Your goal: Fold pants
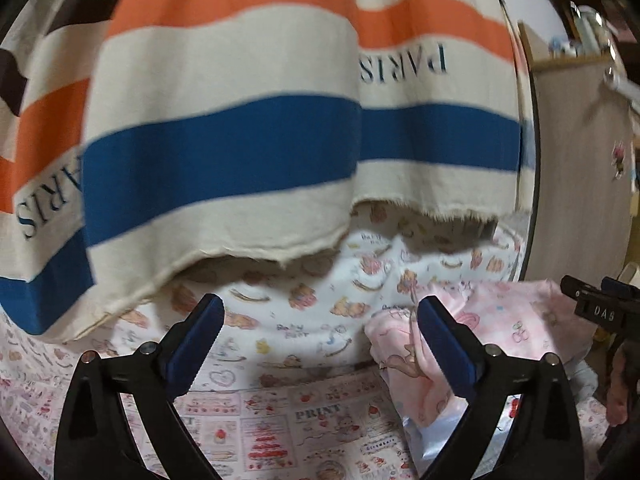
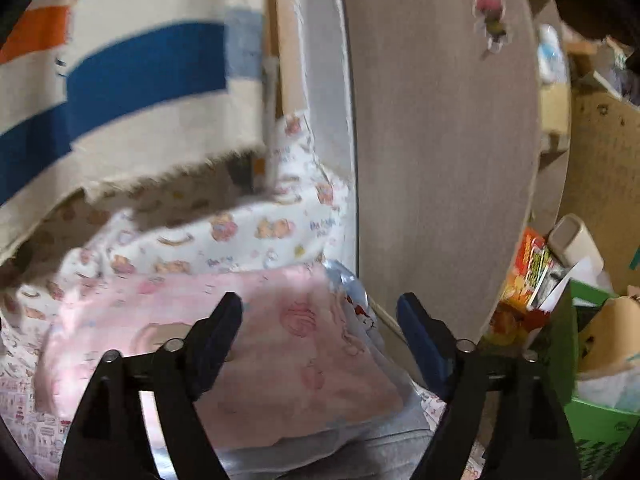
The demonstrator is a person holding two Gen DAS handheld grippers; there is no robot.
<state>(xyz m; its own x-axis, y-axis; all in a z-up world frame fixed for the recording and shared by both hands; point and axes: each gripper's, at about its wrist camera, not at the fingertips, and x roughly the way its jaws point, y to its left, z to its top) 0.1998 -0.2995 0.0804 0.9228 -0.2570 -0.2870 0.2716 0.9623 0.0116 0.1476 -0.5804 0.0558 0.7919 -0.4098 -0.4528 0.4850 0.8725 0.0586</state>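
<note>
The pants (image 2: pixel 240 344), pale pink with a faint print, lie as a flat folded bundle on the patterned bed sheet (image 1: pixel 280 412); in your right wrist view they fill the lower middle, from about 9 o'clock across to 5 o'clock under the fingers. In your left wrist view the same bundle sits at 4 o'clock, just beside the right finger.

Your right gripper (image 2: pixel 320 340) stands released, jaws wide, hovering over the bundle with nothing pinched. Your left gripper (image 1: pixel 320 344) is likewise wide apart and empty, above the bare sheet. Judging by the neat stack and both tools free, a fold looks just laid down; what is left seems to be smoothing or one last fold. For that you would need to pick an edge of the bundle and close on the whole thickness, not only the top layer.

Mind the edges: the striped towel (image 1: pixel 240 140) hangs from 12 o'clock with its frayed hem low over the sheet, so reach under it is tight. The wooden board (image 2: pixel 440 140) stands upright close to the bundle's far side at 1 o'clock. A green basket (image 2: pixel 600 432) of clutter crowds 4 o'clock. Open room lies toward 7 o'clock.
</note>
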